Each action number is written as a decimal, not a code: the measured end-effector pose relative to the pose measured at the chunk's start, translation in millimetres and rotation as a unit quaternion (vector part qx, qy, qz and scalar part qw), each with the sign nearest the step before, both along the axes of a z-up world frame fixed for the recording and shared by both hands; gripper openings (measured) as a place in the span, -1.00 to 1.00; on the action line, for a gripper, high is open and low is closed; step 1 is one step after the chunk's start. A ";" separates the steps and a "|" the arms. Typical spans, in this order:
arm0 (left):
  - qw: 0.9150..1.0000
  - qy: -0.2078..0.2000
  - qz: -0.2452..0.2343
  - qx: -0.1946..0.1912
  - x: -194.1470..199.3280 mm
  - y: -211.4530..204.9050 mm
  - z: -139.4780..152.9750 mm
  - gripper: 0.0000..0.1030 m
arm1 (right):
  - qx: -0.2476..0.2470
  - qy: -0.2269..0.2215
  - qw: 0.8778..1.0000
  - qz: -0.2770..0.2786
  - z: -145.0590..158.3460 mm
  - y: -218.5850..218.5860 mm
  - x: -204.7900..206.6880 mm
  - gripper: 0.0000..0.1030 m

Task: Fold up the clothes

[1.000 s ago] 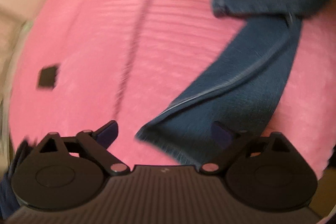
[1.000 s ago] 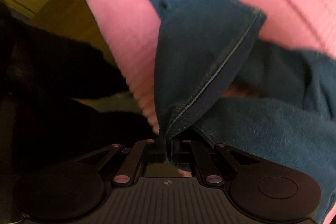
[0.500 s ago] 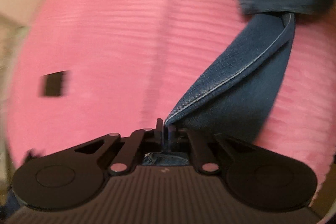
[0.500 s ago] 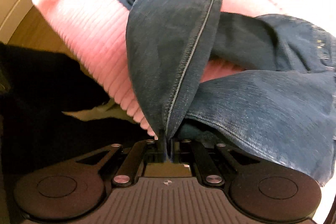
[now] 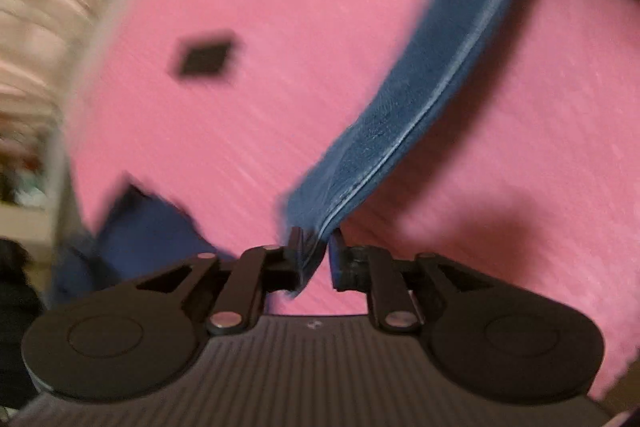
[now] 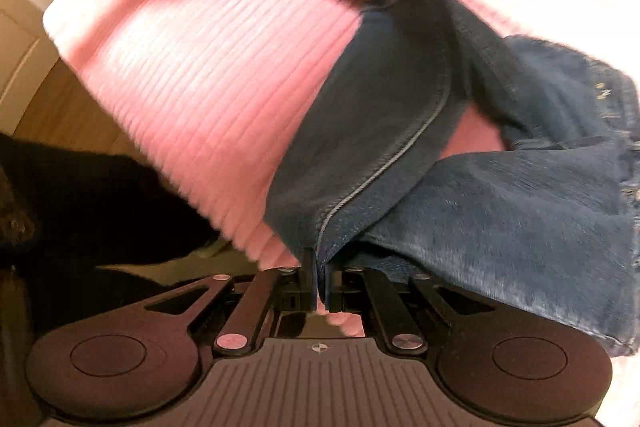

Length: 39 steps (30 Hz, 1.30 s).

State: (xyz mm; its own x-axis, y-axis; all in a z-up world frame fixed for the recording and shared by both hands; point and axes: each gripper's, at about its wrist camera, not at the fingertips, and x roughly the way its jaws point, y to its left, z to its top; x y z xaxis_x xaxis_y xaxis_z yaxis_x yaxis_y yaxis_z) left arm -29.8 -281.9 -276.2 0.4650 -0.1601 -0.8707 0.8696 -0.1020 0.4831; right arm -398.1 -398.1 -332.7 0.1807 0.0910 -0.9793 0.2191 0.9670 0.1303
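Left wrist view: the left gripper (image 5: 314, 259) sits at the bottom centre of the frame, its black jaws parting, with a hem of the dark blue denim jeans (image 5: 404, 115) between them; the cloth lies against the left pad, and a narrow gap shows at the right pad. From there the jeans leg runs taut toward the upper right of the frame, above the ribbed pink bed cover (image 5: 280, 27). A small black diamond-shaped patch (image 5: 204, 57) lies on the cover at upper left; it is too blurred to read.

Right wrist view: the right gripper (image 6: 319, 283) at bottom centre is clamped together on another seamed edge of the jeans (image 6: 500, 219), which spread to the right over the pink cover (image 6: 208, 67). Pale stitching near the right edge cannot be read. No legible writing shows.
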 end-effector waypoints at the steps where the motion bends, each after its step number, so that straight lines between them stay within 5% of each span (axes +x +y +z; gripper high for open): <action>1: 1.000 0.007 -0.005 0.006 -8.6 3.0 -4.8 -0.63 | 0.007 0.006 1.000 0.005 -3.2 3.7 -1.1 -0.97; 4: 0.999 0.025 -0.029 -0.014 -37.0 2.5 0.4 -0.28 | 0.010 0.016 1.000 0.016 -11.5 11.1 -1.9 -0.97; 9: 0.994 0.057 -0.066 -0.060 -74.0 -36.7 16.4 -0.22 | -0.019 0.019 1.000 -0.010 -2.6 -4.1 -1.4 -0.96; 10: 0.993 0.062 -0.076 -0.068 -81.8 -46.9 17.1 -0.20 | -0.028 0.017 0.999 -0.019 1.9 -9.3 -0.7 -0.86; 11: 0.991 0.067 -0.083 -0.076 -87.8 -57.8 18.6 -0.18 | -0.037 0.015 0.999 -0.026 6.0 -14.1 -0.4 -0.43; 13: 0.988 0.076 -0.095 -0.091 -98.8 -82.2 23.1 -0.13 | -0.056 0.004 0.998 -0.041 20.5 -25.5 -3.2 0.11; 17: 0.983 0.084 -0.107 -0.122 -117.7 -138.0 30.6 -0.05 | -0.062 -0.068 0.991 -0.101 67.0 -64.5 -19.5 0.15; 19: 0.981 0.081 -0.104 -0.141 -131.5 -168.2 35.9 0.18 | -0.064 -0.119 0.981 -0.140 84.3 -106.0 -28.8 0.19; 22: 0.981 0.078 -0.089 -0.155 -146.9 -202.9 32.5 0.28 | -0.090 -0.148 0.973 -0.151 83.4 -182.7 -34.2 0.58; 29: 0.990 0.081 -0.018 -0.114 -196.1 -254.1 0.3 0.28 | -0.077 -0.171 0.970 -0.156 -2.0 -404.1 -14.5 0.58; 35: 0.994 0.092 0.009 -0.060 -219.3 -254.5 -21.6 0.28 | -0.033 -0.142 0.979 -0.145 -66.3 -492.8 7.7 0.54; 36: 0.994 0.093 0.012 -0.052 -221.4 -255.7 -22.6 0.28 | -0.019 -0.136 0.981 -0.134 -73.7 -494.4 10.8 0.40; 37: 0.995 0.092 0.014 -0.048 -222.0 -256.9 -21.8 0.28 | -0.007 -0.129 0.984 -0.123 -79.4 -493.9 13.4 -0.05; 39: 0.995 0.088 0.018 -0.044 -221.3 -259.3 -18.3 0.28 | -0.012 -0.123 0.986 -0.111 -81.0 -487.6 13.5 -0.28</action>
